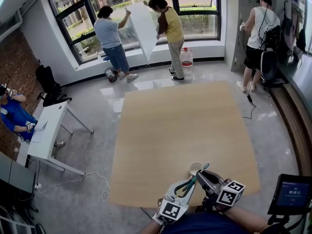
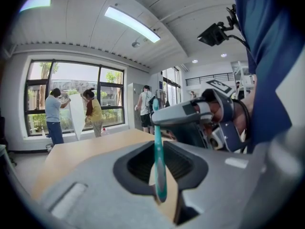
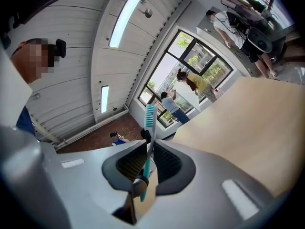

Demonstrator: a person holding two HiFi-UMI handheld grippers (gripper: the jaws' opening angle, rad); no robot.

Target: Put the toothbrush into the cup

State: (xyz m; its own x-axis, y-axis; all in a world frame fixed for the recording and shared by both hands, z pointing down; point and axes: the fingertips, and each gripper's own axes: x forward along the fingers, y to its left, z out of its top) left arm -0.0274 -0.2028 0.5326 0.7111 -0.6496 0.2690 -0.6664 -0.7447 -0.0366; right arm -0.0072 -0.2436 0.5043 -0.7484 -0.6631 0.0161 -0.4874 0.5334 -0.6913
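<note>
A teal toothbrush [image 1: 195, 178] hangs over the near edge of the wooden table [image 1: 180, 121], held from both sides. My left gripper [image 1: 190, 184] is shut on its handle, which stands upright between the jaws in the left gripper view [image 2: 159, 171]. My right gripper [image 1: 200, 175] is shut on the same toothbrush [image 3: 148, 128], whose bristle head points up past the jaws. In the left gripper view the right gripper [image 2: 190, 116] clamps the brush's upper end. A small pale cup [image 1: 195, 168] stands upright on the table just beyond both grippers.
Two people hold a white panel [image 1: 142, 30] at the far window, and another person [image 1: 258, 38] stands at the right wall. A white desk [image 1: 48, 130] is at the left with a cable [image 1: 83, 182] on the floor. A tablet screen [image 1: 291, 194] sits at the lower right.
</note>
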